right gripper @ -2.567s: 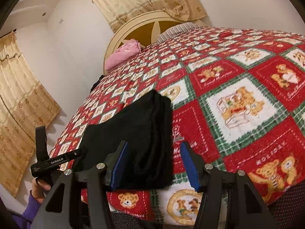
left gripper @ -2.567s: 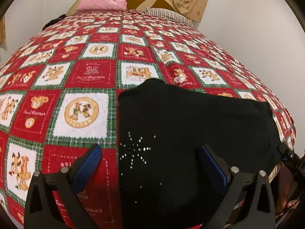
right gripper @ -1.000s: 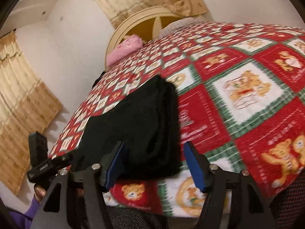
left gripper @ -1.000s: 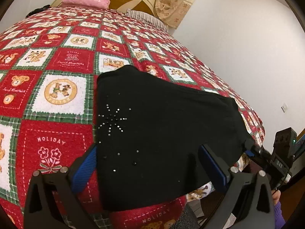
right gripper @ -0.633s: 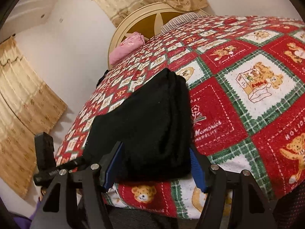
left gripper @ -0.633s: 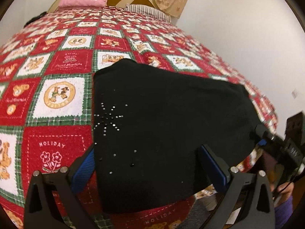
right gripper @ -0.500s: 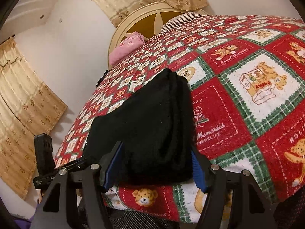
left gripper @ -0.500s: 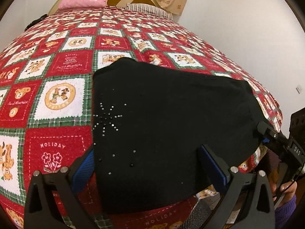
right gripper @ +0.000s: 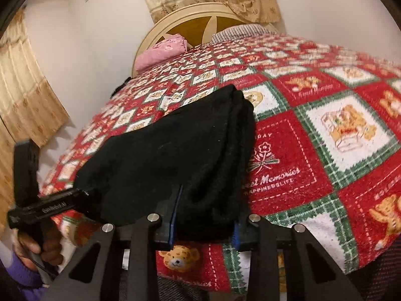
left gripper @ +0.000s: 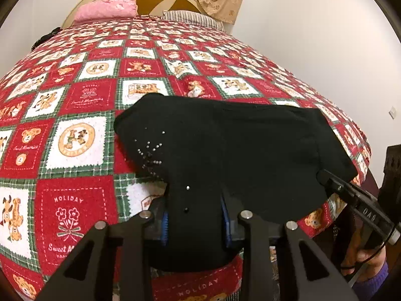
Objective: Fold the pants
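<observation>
The black folded pants (left gripper: 225, 150) lie near the foot edge of the bed, with small silver studs on their left part. My left gripper (left gripper: 195, 223) is shut on the near left corner of the pants, and the cloth bunches between the blue pads. In the right wrist view the pants (right gripper: 175, 155) show as a thick stack. My right gripper (right gripper: 204, 223) is shut on their near right corner. Each gripper also shows in the other's view: the right one (left gripper: 351, 198) and the left one (right gripper: 50, 205), both at the pants' edge.
The bed carries a red, green and white patchwork blanket (left gripper: 75, 100) with bear prints. A pink pillow (left gripper: 105, 10) and a striped pillow (left gripper: 195, 18) lie by the headboard (right gripper: 200, 22). A white wall (left gripper: 313, 37) runs along the right, curtains (right gripper: 25, 100) on the left.
Both grippers were open over the pants' near edge. Both have now closed on it, one at each near corner, and the cloth is gathered at the left grip.
</observation>
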Demonstrator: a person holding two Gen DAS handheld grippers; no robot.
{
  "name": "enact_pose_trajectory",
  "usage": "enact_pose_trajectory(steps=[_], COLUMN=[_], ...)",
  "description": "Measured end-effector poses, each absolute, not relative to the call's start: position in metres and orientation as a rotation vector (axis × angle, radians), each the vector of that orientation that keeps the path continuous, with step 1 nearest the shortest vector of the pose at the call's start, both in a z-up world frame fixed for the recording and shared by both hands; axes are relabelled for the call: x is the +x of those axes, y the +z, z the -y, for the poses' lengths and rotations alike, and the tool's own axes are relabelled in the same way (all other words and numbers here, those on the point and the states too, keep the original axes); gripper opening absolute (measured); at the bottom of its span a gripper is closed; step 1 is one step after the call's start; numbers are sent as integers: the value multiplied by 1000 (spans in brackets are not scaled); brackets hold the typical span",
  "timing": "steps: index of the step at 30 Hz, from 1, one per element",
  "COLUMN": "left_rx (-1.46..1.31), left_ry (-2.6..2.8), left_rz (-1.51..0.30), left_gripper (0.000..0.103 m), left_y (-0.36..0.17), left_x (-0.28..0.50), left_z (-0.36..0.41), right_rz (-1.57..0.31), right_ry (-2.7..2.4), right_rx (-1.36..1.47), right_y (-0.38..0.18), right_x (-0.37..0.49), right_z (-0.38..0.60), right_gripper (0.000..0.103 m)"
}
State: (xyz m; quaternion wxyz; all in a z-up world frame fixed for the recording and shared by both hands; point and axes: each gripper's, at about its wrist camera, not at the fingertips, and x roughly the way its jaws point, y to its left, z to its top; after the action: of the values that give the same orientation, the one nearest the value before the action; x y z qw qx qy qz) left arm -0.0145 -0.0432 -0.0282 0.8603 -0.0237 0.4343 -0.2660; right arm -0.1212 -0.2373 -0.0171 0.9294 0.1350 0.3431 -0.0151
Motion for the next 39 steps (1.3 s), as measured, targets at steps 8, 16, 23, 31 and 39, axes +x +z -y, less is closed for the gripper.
enact_pose_trajectory(steps=[8, 16, 23, 31, 39], left_rx=[7, 36, -1, -40, -150], left_ry=[-518, -406, -341, -381, -372], left_rz=[-832, -745, -734, -768, -774], left_gripper=[29, 26, 20, 21, 80], left_y=[-17, -2, 0, -11, -8], left_x=[-22, -13, 1, 3, 7], left_z=[45, 23, -5, -14, -45], right_rz=[-625, -568, -527, -547, -623], right_ry=[-82, -25, 28, 10, -94], right_rx=[72, 24, 33, 8, 55], right_y=[4, 19, 25, 23, 1], right_x=[-127, -111, -86, -82, -91], right_z=[203, 166, 138, 135, 173], right_gripper=[30, 30, 30, 30, 29])
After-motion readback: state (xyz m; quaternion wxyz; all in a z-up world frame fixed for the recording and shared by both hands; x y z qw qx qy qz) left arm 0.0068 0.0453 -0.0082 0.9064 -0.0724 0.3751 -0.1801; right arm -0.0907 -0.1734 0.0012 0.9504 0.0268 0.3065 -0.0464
